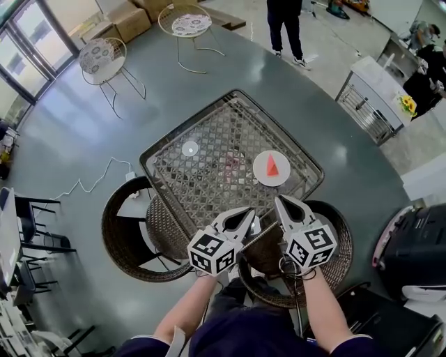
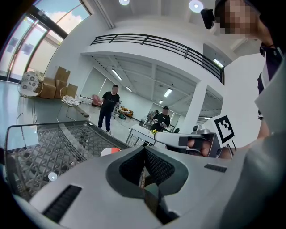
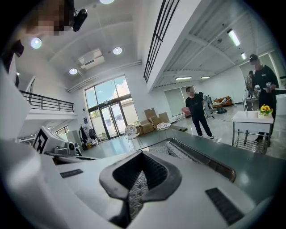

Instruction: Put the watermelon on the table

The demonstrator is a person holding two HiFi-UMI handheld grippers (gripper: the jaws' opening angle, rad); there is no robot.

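The left gripper (image 1: 247, 211) and right gripper (image 1: 280, 201) hang side by side close in front of the person. Each is clenched, its jaw tips meeting with nothing between them, as both gripper views show. Beneath the right gripper sits a round wicker chair (image 1: 336, 268). A second wicker chair (image 1: 132, 240) stands off to the left gripper's left. Just beyond both sets of tips lies the near edge of the glass-topped table (image 1: 209, 136), with a woven lattice showing under the glass. A short way ahead of the right gripper, slightly to its left, a white plate (image 1: 258, 171) rests on the table and carries the red wedge of watermelon (image 1: 272, 165). Neither gripper touches it. Farther ahead of the left gripper and to its left, a small white disc (image 1: 189, 148) lies on the glass. Well past the table's far side stand two white wire chairs (image 1: 101, 59), with cardboard boxes (image 1: 129, 21) behind them. A standing person (image 1: 286, 28) is far ahead of the right gripper.
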